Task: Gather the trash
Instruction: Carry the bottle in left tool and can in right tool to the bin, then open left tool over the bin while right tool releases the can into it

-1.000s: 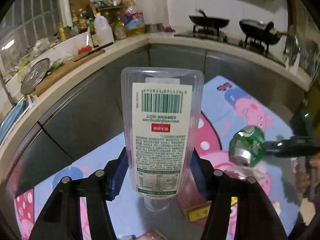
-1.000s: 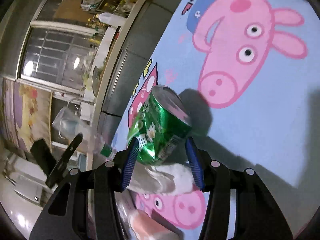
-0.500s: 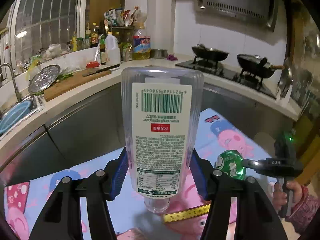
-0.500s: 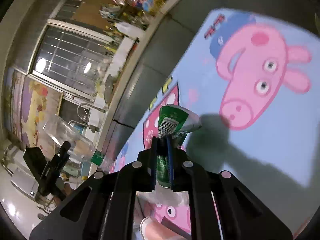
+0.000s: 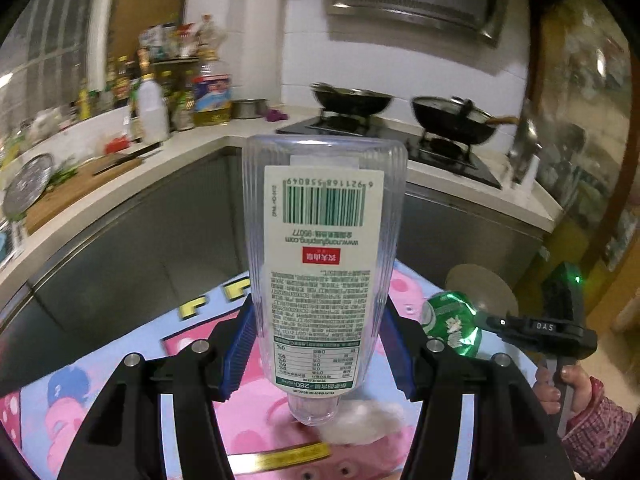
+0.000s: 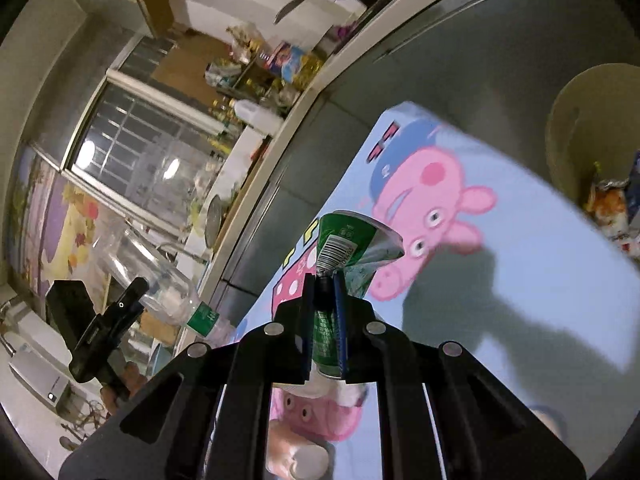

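Holding two pieces of trash up off the floor mat right now. Left gripper [image 5: 316, 344] is clamping a clear plastic bottle [image 5: 324, 264] neck-down, blue pads pressing on both sides of its lower body. Right gripper [image 6: 324, 312] is pinching a green drink can [image 6: 348, 248], jaws squeezed almost together, can wall crushed flat between them. Both are hanging over the cartoon pig mat [image 6: 520, 280], beside the grey cabinet fronts [image 5: 132, 248]. A beige bin [image 6: 580, 128] is sitting at the mat's far edge with wrappers beside it. White crumpled tissue [image 5: 360, 420] is lying on the mat, uncollected.

Risks, as I judge them: the smooth, tapering bottle could be slipping down through the pads; the crushed can has little left to grip and could be twisting out on a swing toward the bin.
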Action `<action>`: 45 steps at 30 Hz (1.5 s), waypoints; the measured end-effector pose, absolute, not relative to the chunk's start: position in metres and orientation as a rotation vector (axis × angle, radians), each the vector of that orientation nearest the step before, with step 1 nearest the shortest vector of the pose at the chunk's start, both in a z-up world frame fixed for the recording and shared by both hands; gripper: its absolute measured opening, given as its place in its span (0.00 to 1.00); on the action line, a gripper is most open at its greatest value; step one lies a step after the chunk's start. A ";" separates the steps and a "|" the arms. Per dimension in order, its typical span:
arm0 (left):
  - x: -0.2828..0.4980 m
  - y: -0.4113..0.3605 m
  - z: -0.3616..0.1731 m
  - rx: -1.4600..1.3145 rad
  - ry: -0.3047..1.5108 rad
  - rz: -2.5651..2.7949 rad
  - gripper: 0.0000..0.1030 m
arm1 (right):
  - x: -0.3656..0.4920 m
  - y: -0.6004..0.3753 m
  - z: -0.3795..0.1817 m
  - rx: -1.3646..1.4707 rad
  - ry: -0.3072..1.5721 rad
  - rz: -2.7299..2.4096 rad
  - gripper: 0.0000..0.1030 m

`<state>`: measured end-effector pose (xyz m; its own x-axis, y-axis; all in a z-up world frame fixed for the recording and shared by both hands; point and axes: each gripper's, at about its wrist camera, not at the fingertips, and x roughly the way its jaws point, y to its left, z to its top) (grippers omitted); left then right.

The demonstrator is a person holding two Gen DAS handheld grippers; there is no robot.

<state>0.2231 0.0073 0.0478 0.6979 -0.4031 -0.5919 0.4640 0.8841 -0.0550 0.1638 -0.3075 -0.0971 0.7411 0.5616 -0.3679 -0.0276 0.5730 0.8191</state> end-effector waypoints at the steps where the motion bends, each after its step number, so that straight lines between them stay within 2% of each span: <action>1: 0.224 -0.007 0.047 0.110 0.638 -0.502 0.57 | 0.161 -0.315 -0.097 0.907 0.658 0.368 0.08; 21: 0.264 -0.274 0.008 0.153 0.703 -0.824 0.57 | 0.133 -0.504 -0.107 0.896 0.567 0.092 0.08; 29: 0.278 -0.355 -0.037 0.159 0.745 -0.897 0.60 | 0.139 -0.541 -0.128 0.876 0.595 0.020 0.08; 30: 0.279 -0.361 -0.043 0.165 0.757 -0.896 0.61 | 0.142 -0.541 -0.131 0.867 0.603 0.015 0.08; 31: 0.280 -0.368 -0.053 0.171 0.776 -0.890 0.68 | 0.143 -0.539 -0.133 0.848 0.611 0.009 0.09; 32: 0.281 -0.374 -0.062 0.176 0.788 -0.873 0.88 | 0.147 -0.535 -0.134 0.797 0.626 -0.001 0.12; 33: 0.281 -0.375 -0.067 0.176 0.783 -0.849 0.93 | 0.149 -0.529 -0.135 0.763 0.639 -0.006 0.12; 35: 0.282 -0.377 -0.072 0.180 0.776 -0.832 0.91 | 0.155 -0.523 -0.138 0.729 0.670 -0.012 0.31; 37: 0.285 -0.374 -0.072 0.173 0.796 -0.823 0.87 | 0.154 -0.518 -0.138 0.711 0.657 -0.021 0.31; 45: 0.265 -0.323 -0.034 0.098 0.717 -0.786 0.86 | 0.142 -0.500 -0.124 0.710 0.609 0.000 0.31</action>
<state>0.2648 -0.3229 -0.0339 0.4854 -0.6132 -0.6231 0.6768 0.7148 -0.1762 0.1422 -0.5000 -0.1237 0.8277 0.2010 -0.5239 0.2009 0.7656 0.6112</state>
